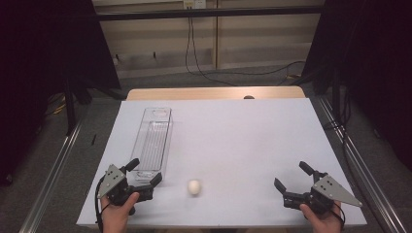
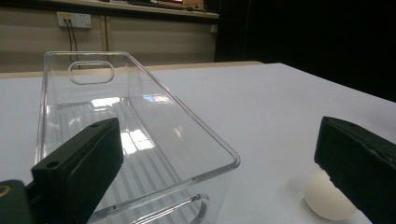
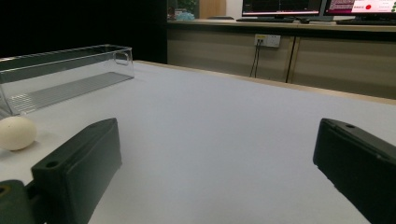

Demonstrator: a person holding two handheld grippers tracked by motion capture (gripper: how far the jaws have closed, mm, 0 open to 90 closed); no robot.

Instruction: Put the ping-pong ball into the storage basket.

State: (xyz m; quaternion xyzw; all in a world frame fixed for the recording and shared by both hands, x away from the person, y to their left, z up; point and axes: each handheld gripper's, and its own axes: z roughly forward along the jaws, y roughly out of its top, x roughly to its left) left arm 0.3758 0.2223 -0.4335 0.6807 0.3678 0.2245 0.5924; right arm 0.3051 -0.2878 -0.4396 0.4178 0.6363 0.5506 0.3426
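While both grippers gape, egg (image 1: pixel 194 187) beside clear bin (image 1: pixel 153 143), left gripper (image 1: pixel 145 172) nearest.

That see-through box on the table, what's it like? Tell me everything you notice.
The clear box is long, narrow and open-topped, apparently rigid transparent plastic, with a ribbed floor and an oval handle cutout in each end wall. It is empty and stands upright on the white table, lengthwise away from the person, at the left. Nothing touches it; the left tool hovers open at its near end.
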